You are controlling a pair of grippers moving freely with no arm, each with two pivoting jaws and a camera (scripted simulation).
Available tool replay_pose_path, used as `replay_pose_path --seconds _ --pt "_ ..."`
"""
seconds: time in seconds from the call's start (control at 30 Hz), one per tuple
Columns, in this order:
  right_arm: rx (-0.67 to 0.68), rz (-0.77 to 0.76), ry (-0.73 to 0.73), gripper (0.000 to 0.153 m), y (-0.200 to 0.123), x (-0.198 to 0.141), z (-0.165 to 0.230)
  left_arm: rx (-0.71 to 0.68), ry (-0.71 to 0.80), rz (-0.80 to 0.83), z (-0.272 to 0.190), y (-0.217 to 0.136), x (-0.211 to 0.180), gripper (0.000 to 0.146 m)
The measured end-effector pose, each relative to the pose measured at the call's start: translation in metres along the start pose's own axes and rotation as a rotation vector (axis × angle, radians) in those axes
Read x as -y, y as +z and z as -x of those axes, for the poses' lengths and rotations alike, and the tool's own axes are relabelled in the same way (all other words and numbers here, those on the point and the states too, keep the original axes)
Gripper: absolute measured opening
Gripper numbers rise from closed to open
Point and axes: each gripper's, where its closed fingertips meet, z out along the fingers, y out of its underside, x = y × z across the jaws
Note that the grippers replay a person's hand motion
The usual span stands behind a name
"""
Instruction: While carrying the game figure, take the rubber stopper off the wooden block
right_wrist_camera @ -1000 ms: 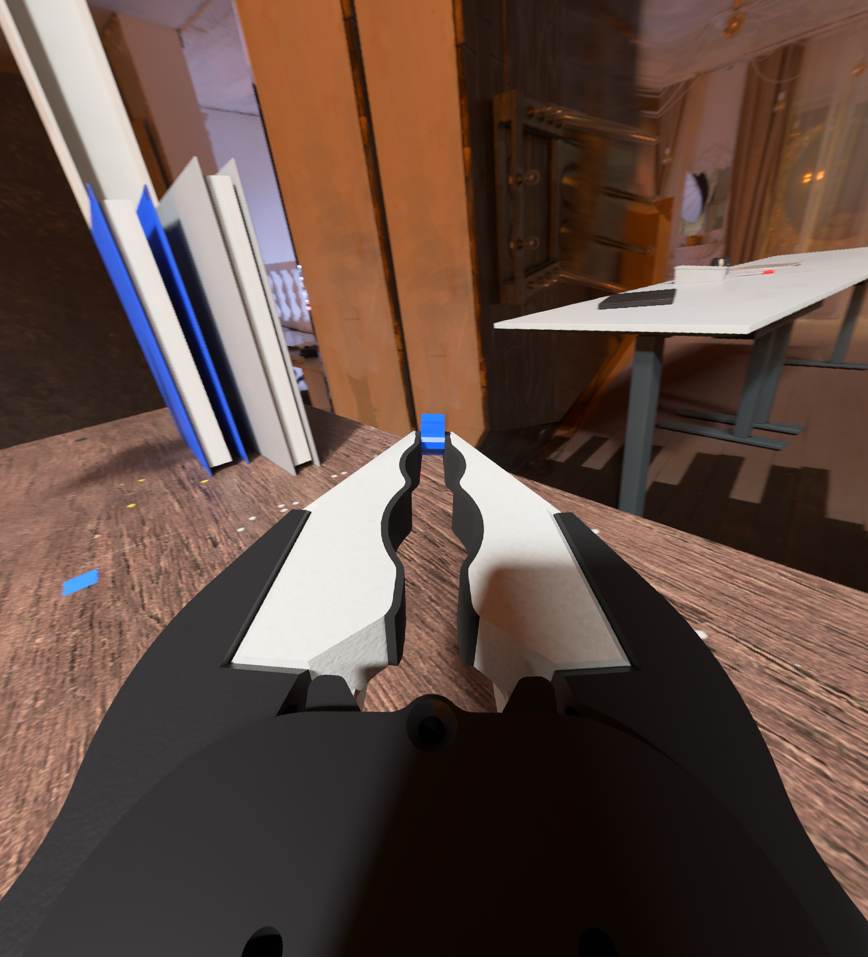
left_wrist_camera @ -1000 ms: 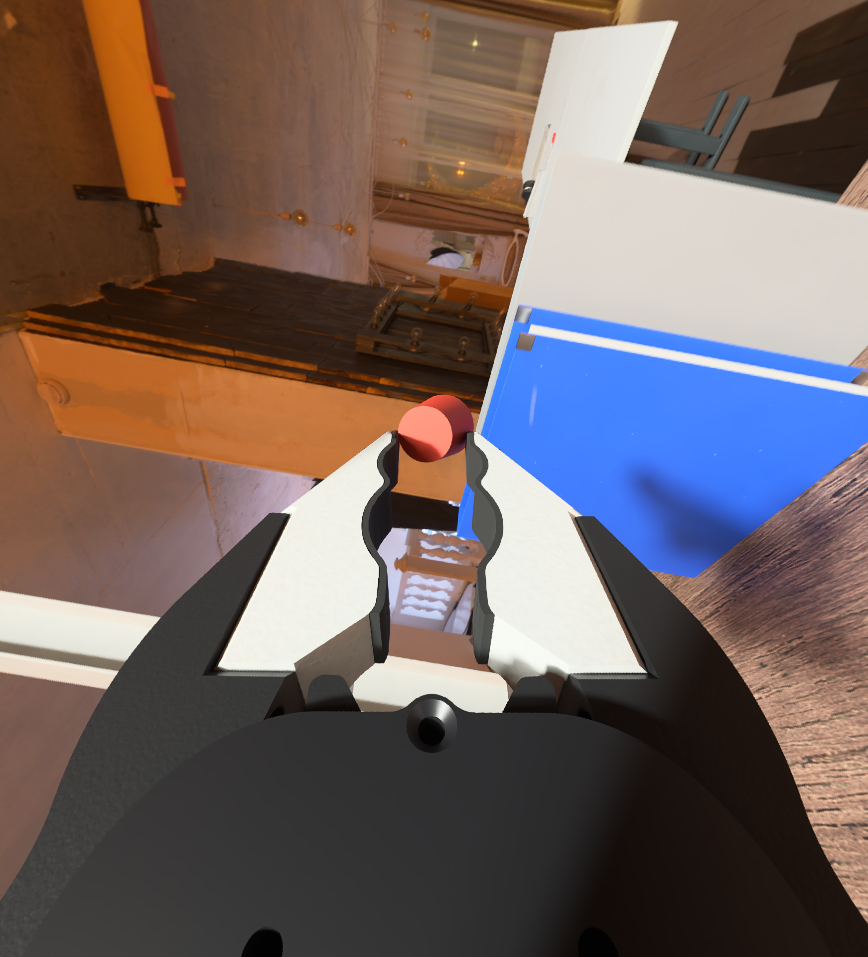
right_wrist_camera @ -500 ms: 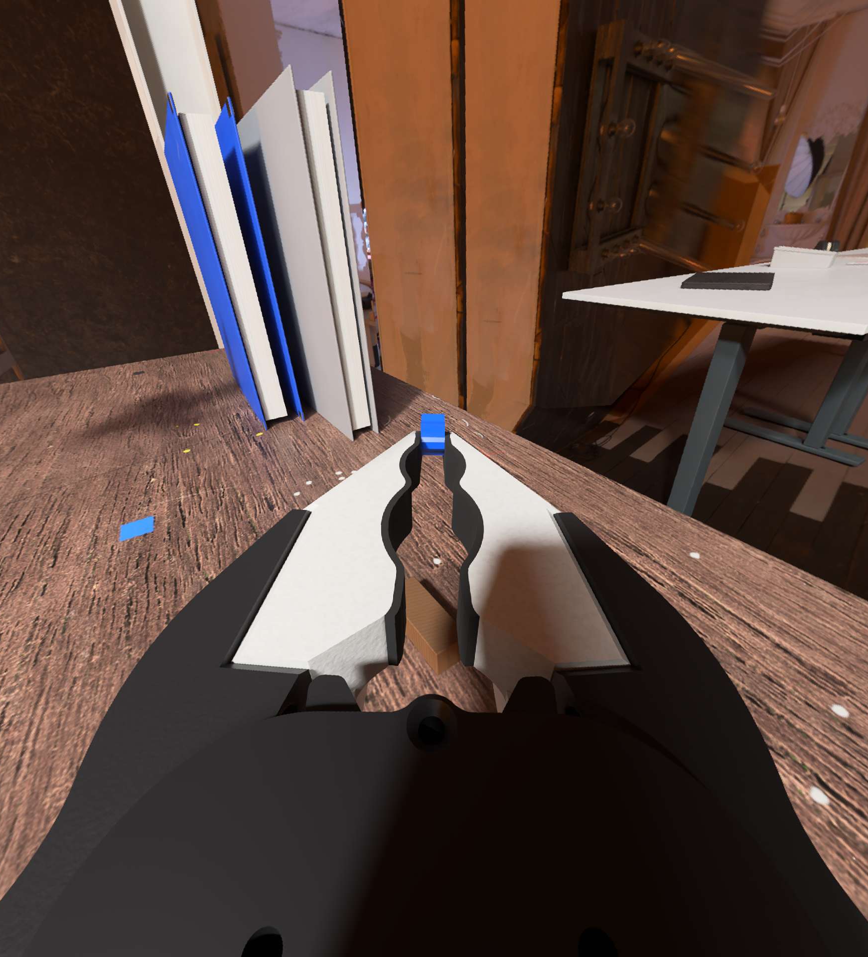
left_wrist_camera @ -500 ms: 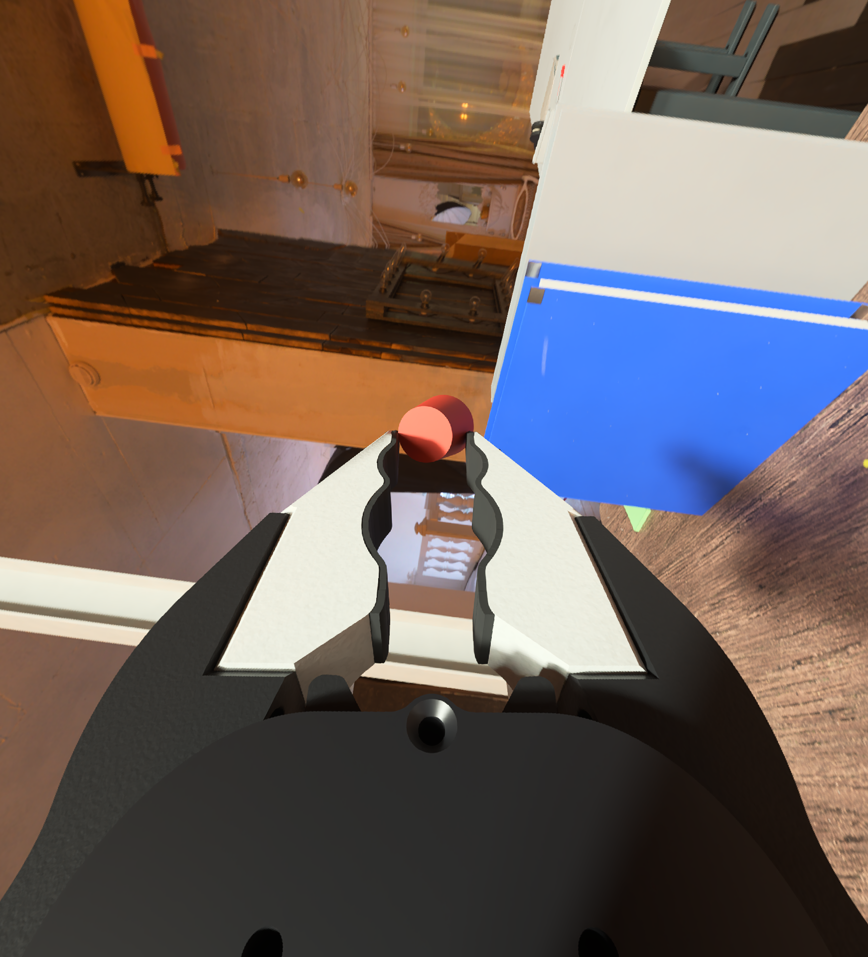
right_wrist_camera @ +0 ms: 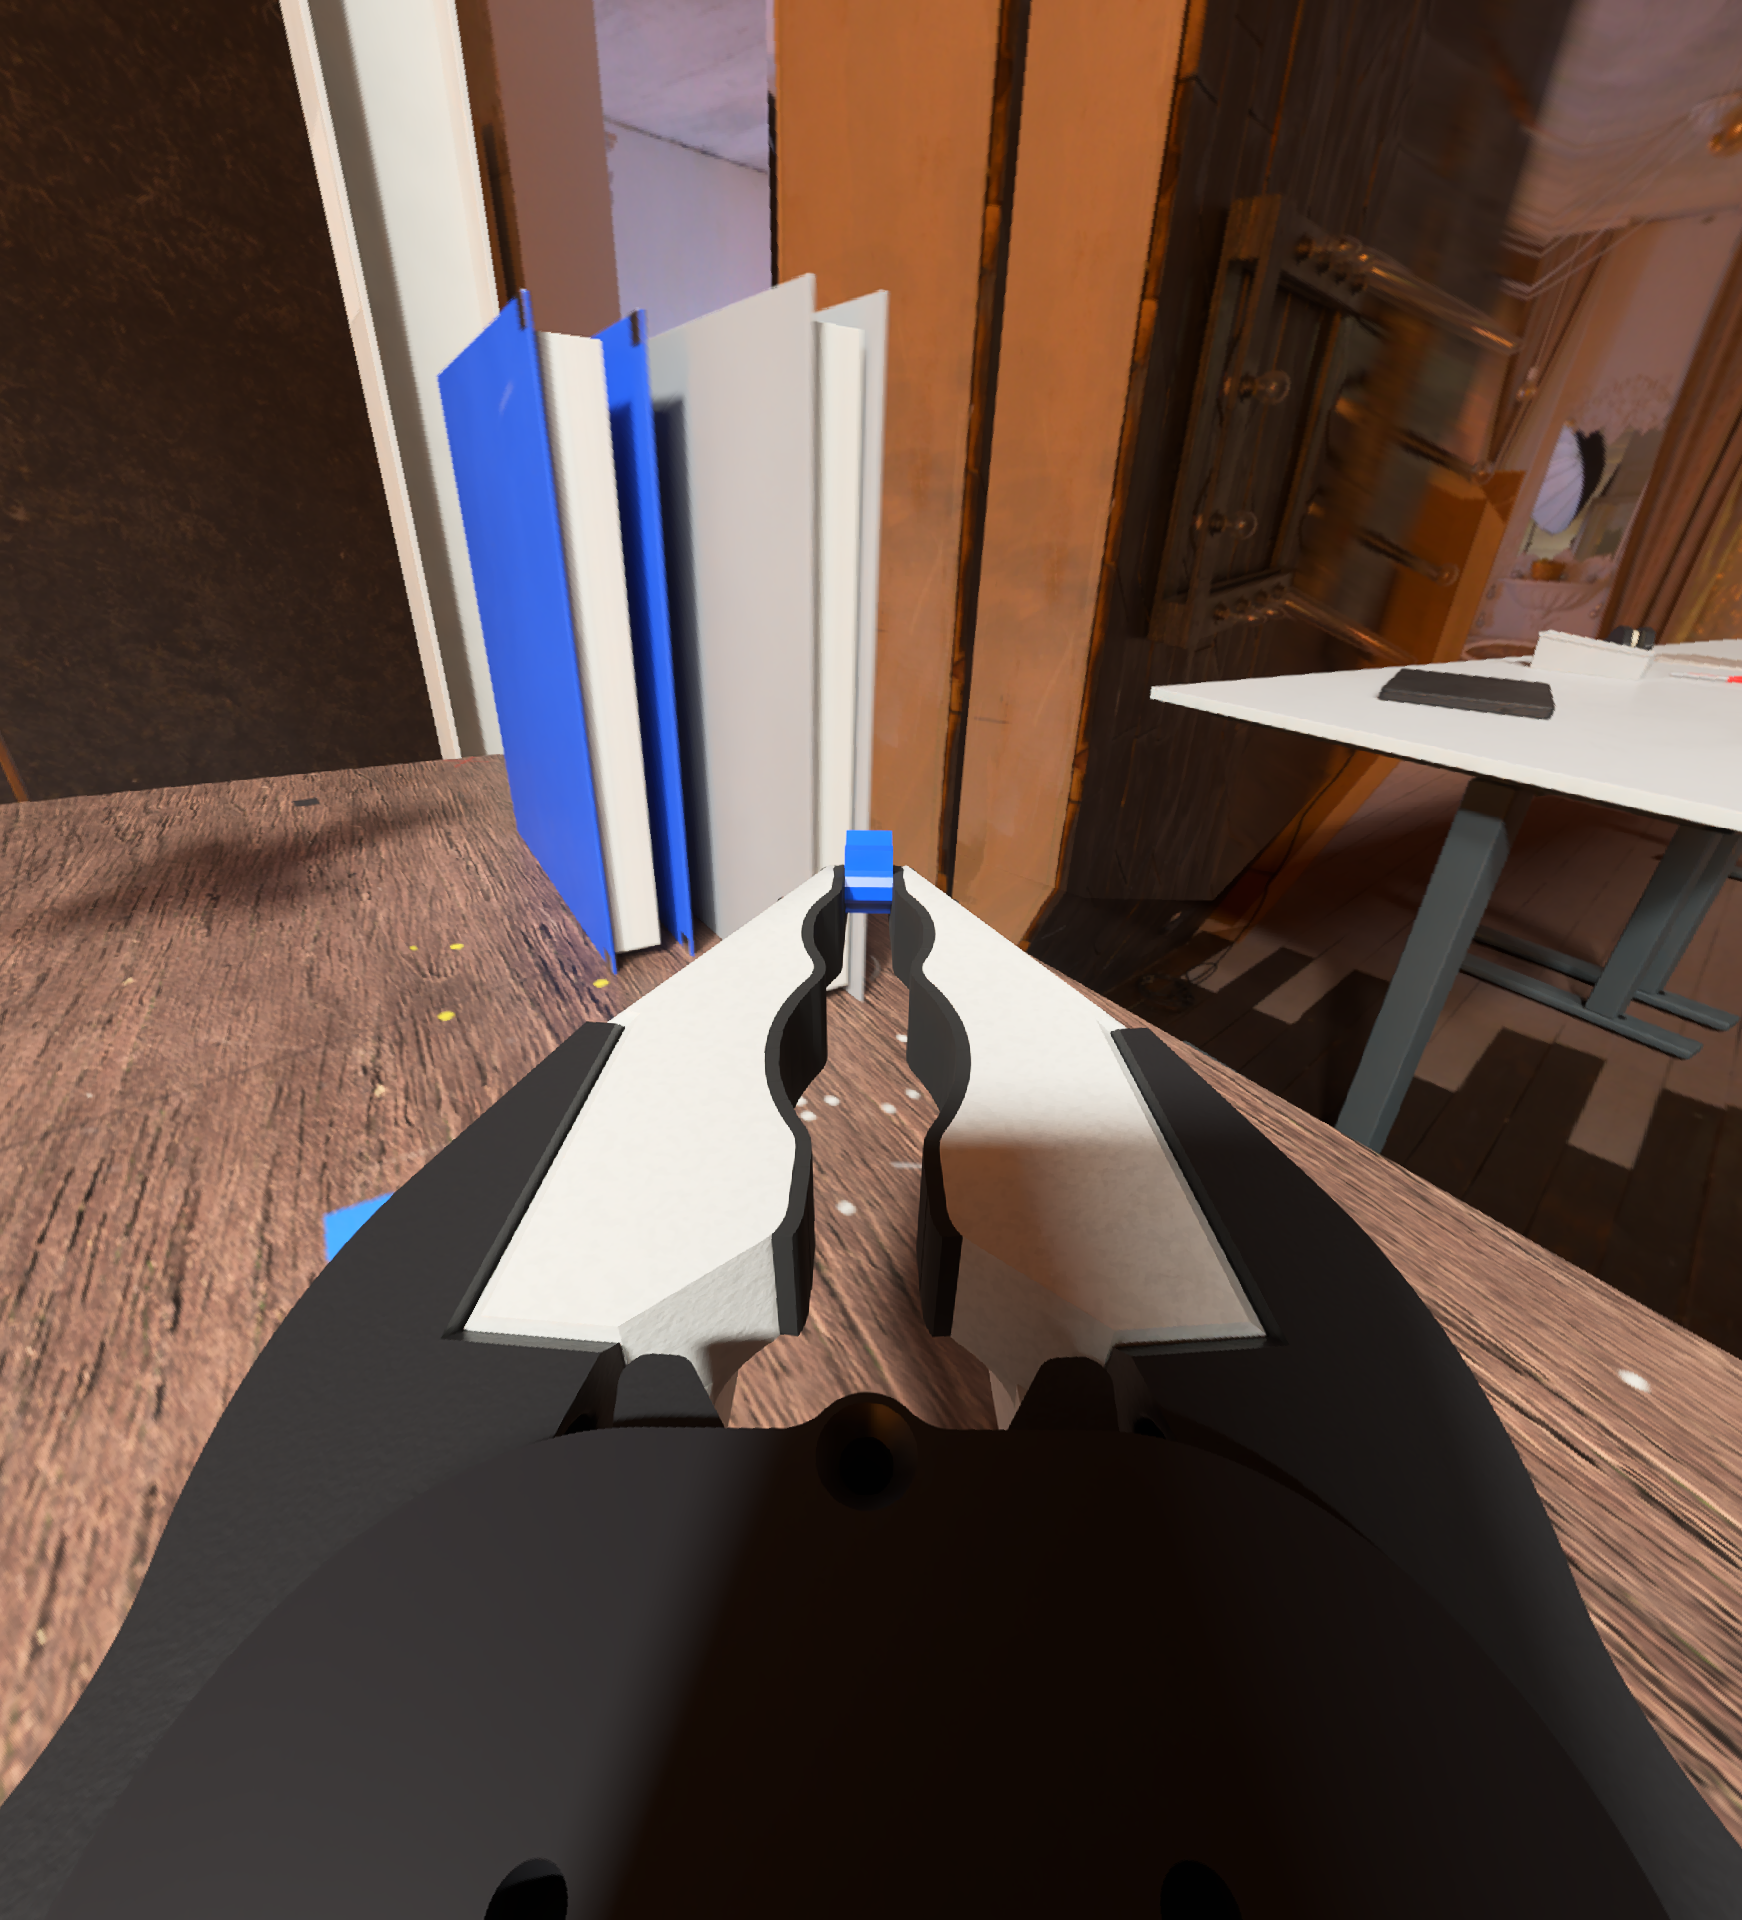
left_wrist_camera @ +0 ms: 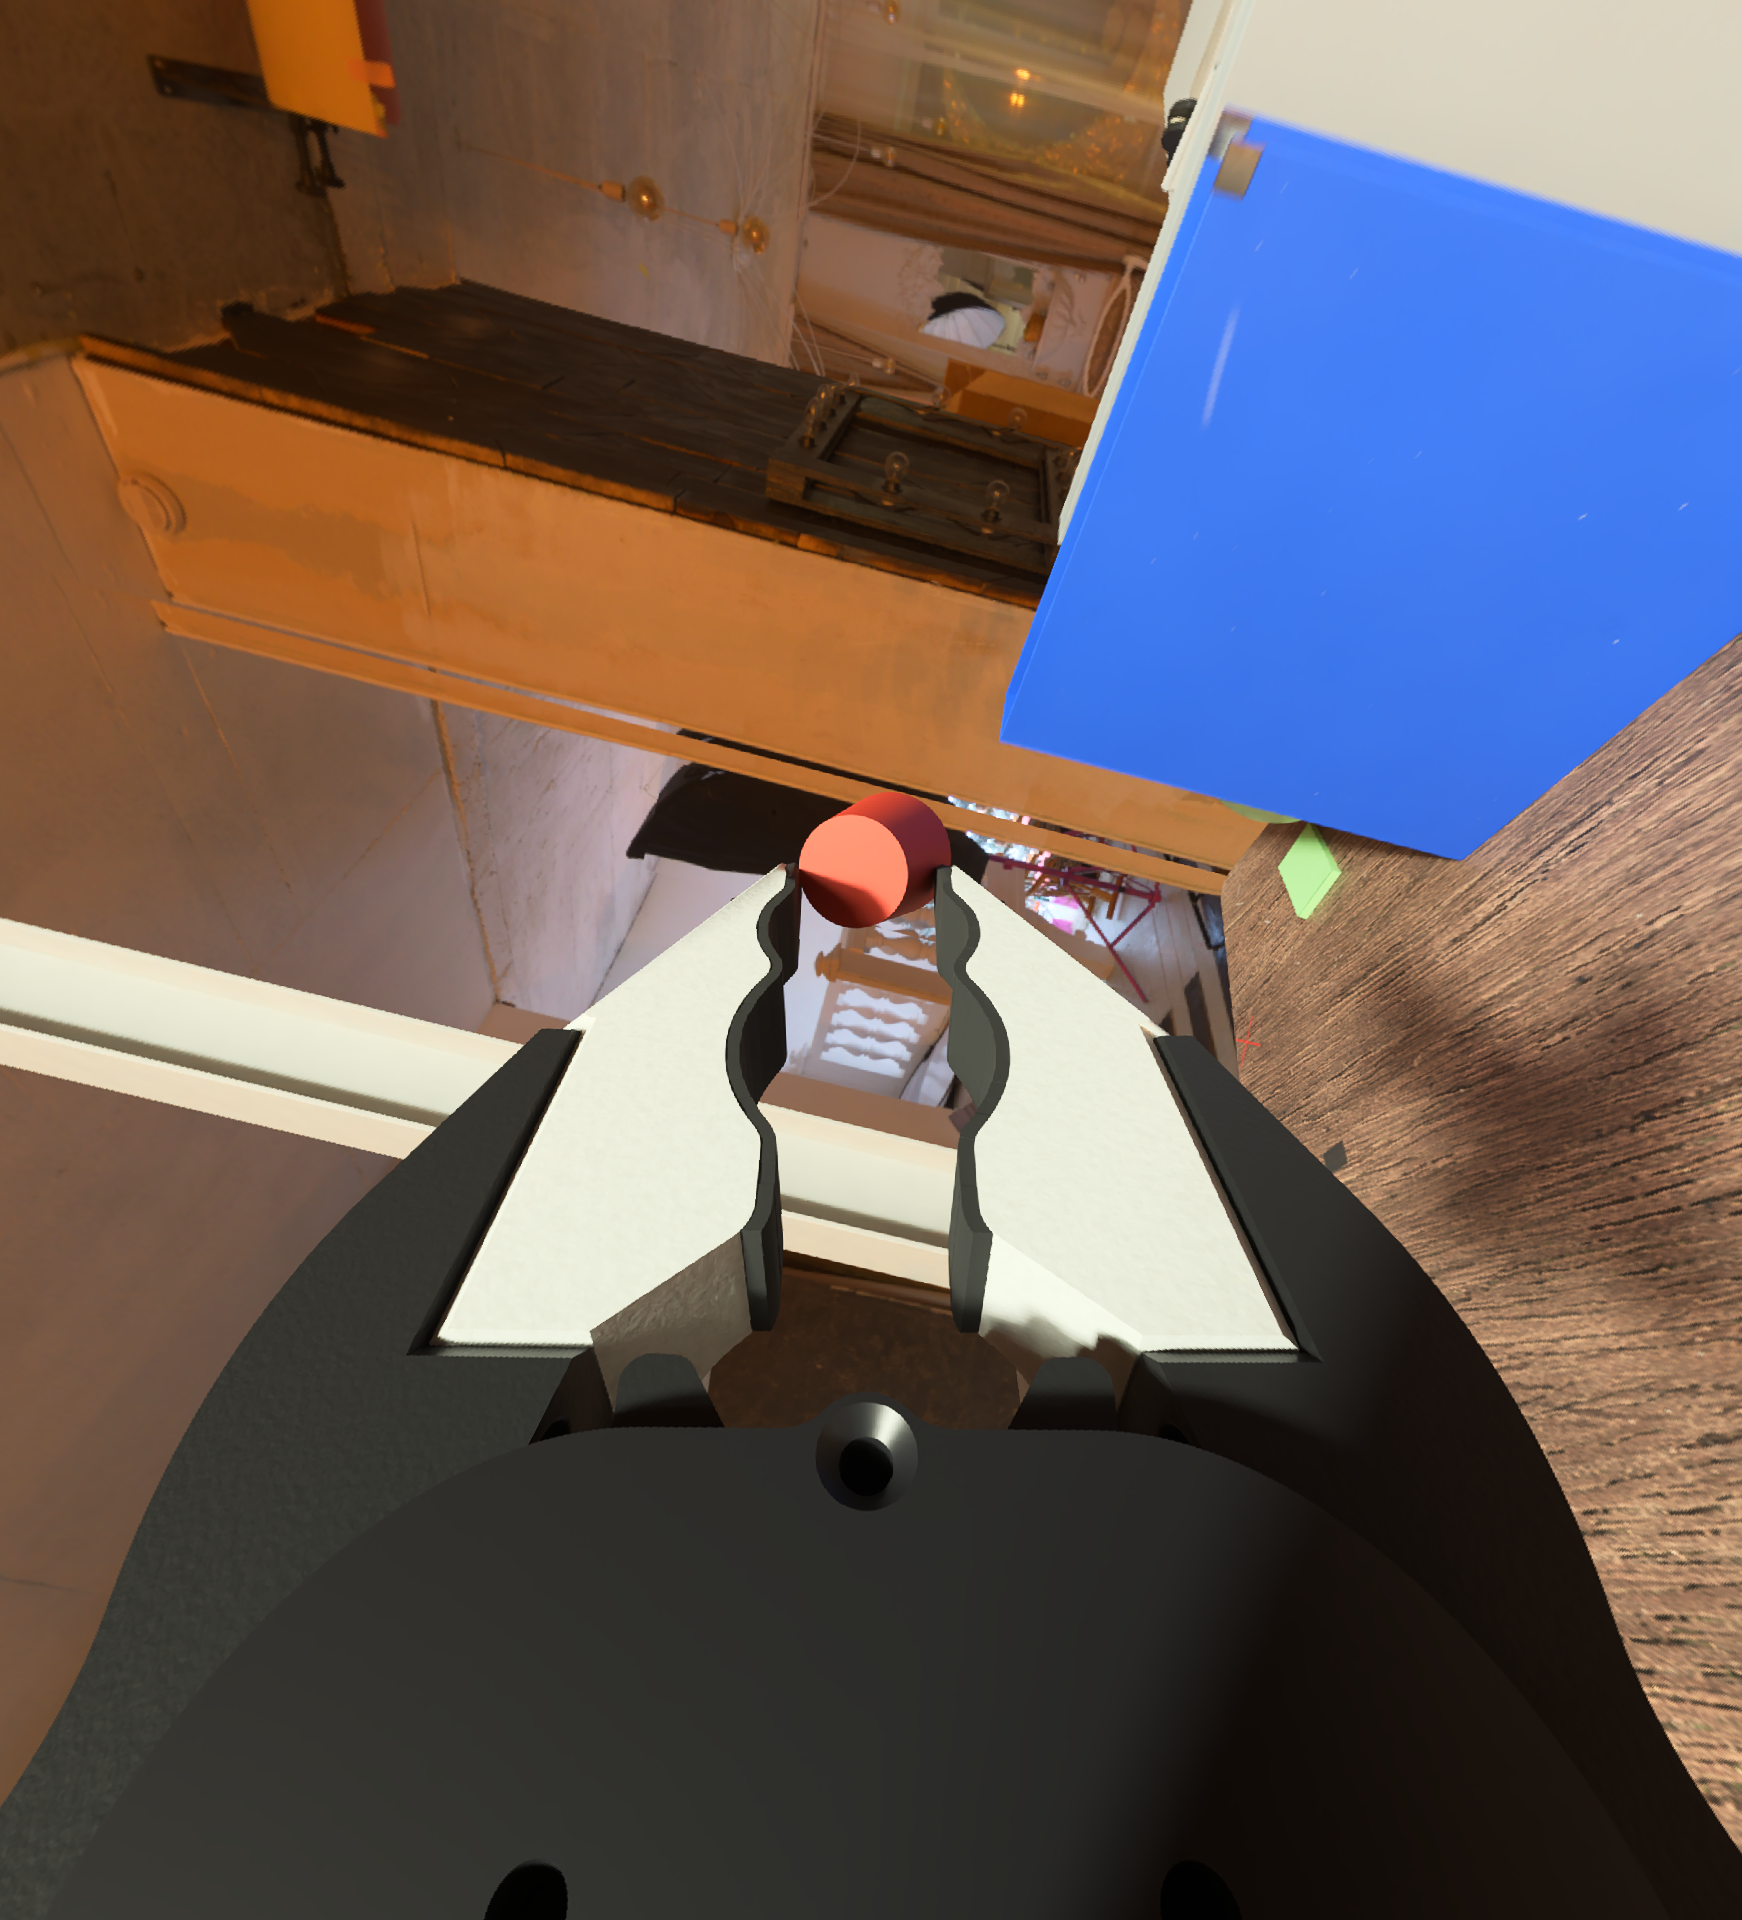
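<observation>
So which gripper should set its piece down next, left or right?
Left, probably. The left gripper holds the red stopper, already lifted clear, so placing it finishes the job. The right gripper must keep carrying the blue figure.

— What carries everything?

— A brown wooden table (right_wrist_camera: 171, 1039) with a rough, dark grain, seen also in the left wrist view (left_wrist_camera: 1573, 1247).

— What stands on it?

— A row of upright binders near its far edge: two blue covers (right_wrist_camera: 524, 623) with white pages between, then grey-white ones (right_wrist_camera: 753, 603) just beside them.

— Anything lying flat?

— A small blue piece (right_wrist_camera: 353, 1226), partly hidden, a small green piece (left_wrist_camera: 1308, 868) near the blue binder, and scattered yellow and white specks (right_wrist_camera: 446, 1013).
</observation>
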Motion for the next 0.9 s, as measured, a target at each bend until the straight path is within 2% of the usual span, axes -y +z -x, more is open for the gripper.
replay_pose_path --seconds 0.13,0.27,0.33,0.47,0.63,0.9 --pt "-0.019 -0.014 -0.032 0.007 0.031 0.008 0.046 0.009 -0.057 -0.044 0.015 0.014 -0.057 0.025" --pt "-0.084 -0.065 -0.087 0.007 0.063 0.024 0.098 0.039 -0.067 -0.166 0.032 0.033 -0.112 0.025" --pt "-0.133 -0.094 -0.082 0.007 0.080 0.031 0.125 0.044 -0.073 -0.215 0.038 0.048 -0.139 0.025" --pt "-0.108 -0.078 -0.068 0.007 0.117 0.030 0.179 -0.004 -0.106 -0.298 0.048 0.085 -0.177 0.025" --pt "-0.166 -0.046 -0.112 0.007 0.132 0.027 0.211 -0.042 -0.132 -0.390 0.050 0.128 -0.190 0.025" --pt "-0.140 -0.073 -0.043 0.007 0.149 0.031 0.205 -0.128 -0.056 -0.413 0.031 0.180 -0.173 0.025"
